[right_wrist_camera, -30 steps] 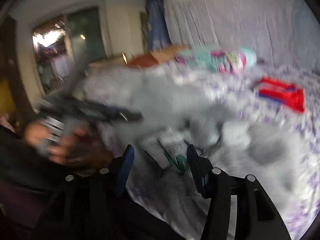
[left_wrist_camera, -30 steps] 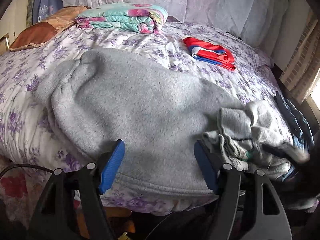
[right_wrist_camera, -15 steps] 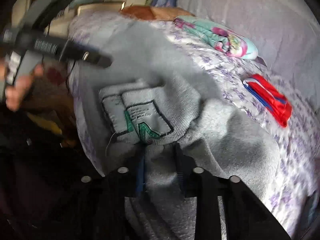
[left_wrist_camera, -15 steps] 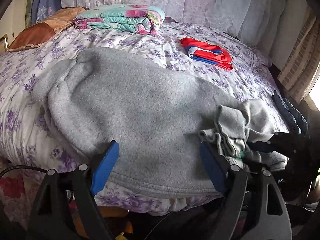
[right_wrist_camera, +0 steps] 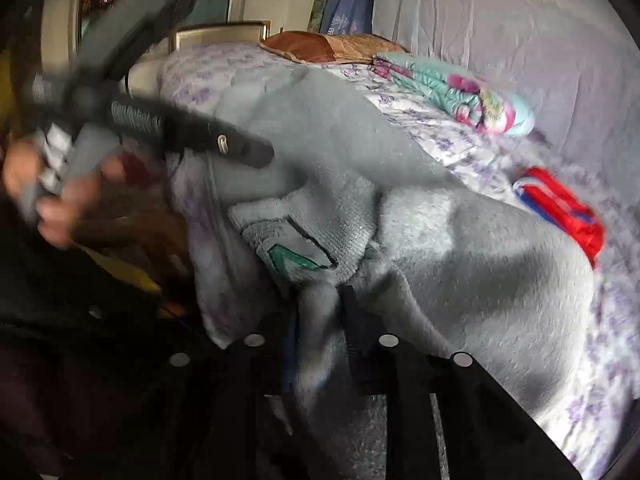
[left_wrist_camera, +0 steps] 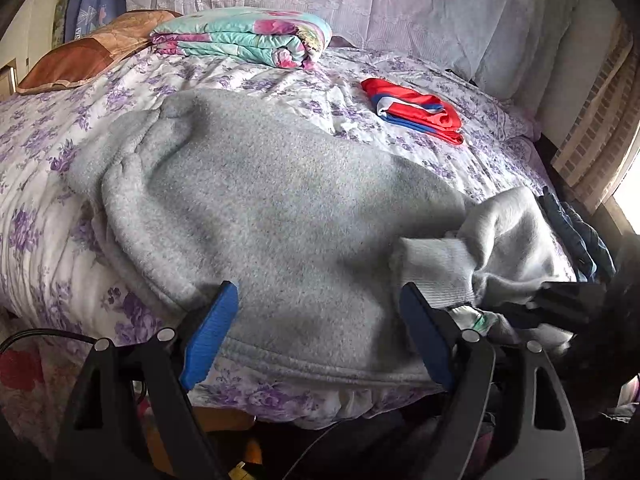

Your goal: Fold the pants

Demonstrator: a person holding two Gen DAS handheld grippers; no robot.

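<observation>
Grey fleece pants [left_wrist_camera: 272,208] lie spread across the bed, legs running toward the far left, waist end bunched at the near right [left_wrist_camera: 500,240]. My left gripper [left_wrist_camera: 316,336] is open and empty, its blue pads on either side of the near hem without touching it. My right gripper [right_wrist_camera: 320,320] is shut on a bunch of the grey waist fabric [right_wrist_camera: 320,344], beside the turned-out ribbed waistband with its white and green label [right_wrist_camera: 296,256]. In the left wrist view the right gripper [left_wrist_camera: 560,304] shows dark at the right edge.
The bed has a purple-flowered sheet [left_wrist_camera: 48,128]. A folded floral quilt [left_wrist_camera: 244,36] and a brown pillow [left_wrist_camera: 80,56] lie at the back. A folded red and blue garment [left_wrist_camera: 416,112] lies at back right. Dark blue clothes [left_wrist_camera: 576,232] lie at the right edge.
My right gripper moved onto the waist end and shut on the grey fabric, lifting and bunching it. The left gripper stayed open and drew back a little.
</observation>
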